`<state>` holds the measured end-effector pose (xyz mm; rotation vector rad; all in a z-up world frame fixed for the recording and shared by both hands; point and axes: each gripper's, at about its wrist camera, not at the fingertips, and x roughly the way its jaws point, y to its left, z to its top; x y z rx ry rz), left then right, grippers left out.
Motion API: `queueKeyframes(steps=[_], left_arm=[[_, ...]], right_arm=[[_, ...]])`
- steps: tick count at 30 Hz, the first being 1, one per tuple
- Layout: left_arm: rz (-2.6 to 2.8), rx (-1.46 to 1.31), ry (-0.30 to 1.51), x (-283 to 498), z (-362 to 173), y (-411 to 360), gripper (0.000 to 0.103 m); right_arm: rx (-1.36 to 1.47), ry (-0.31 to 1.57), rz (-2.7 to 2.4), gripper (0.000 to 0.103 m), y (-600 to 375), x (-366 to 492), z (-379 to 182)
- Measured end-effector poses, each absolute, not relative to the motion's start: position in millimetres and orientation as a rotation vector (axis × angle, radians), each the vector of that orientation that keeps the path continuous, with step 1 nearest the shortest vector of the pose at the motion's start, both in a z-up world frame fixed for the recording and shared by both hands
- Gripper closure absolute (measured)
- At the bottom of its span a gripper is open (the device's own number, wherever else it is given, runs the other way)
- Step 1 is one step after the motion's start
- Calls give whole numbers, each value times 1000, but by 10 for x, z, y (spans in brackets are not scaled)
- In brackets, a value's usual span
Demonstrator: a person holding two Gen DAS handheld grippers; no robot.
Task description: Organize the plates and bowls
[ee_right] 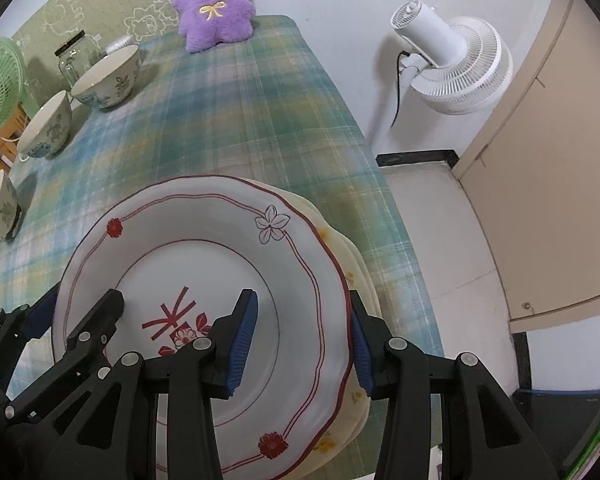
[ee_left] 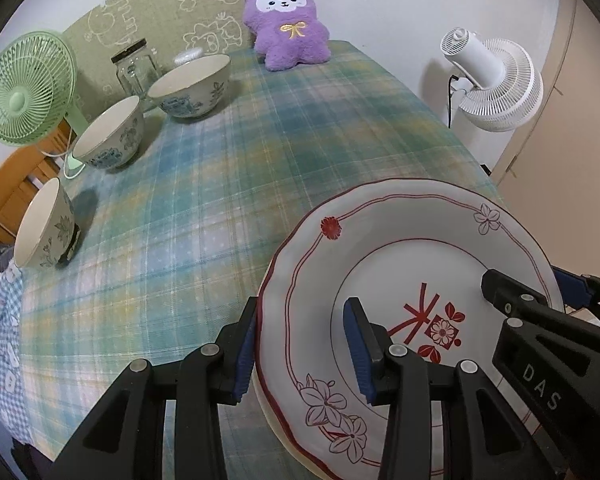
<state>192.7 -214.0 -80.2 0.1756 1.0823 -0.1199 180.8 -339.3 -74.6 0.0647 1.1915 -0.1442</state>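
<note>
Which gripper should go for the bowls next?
Left, probably. The bowls line the table's left side, nearer the left gripper, which straddles the top plate's left rim. The right gripper straddles the right rim and would have to cross over the plates.

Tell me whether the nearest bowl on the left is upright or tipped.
Tipped. The nearest bowl lies on its side, its white inside facing sideways, while the two bowls behind open upward.
</note>
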Motion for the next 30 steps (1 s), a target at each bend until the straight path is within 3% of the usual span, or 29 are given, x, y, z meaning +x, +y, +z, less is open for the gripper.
queueKeyframes(steps=[24,27,28,30], left_arm=[[-107,268,1050,1885,-851,-2277,57],[-120,242,1049,1878,-842,-2237,52],[-124,231,1052,1877,-838,-2231,45],[-153,183,1067,1869,-824,-2197,36]], right_arm=[[-87,1234,-184,54,-3326,1882,-800],[-80,1223,-172,51,-3338,1879,-803],[-67,1217,-163,49,-3351,1875,-800],[-15,1223,-138,35,-3396,1870,-798]])
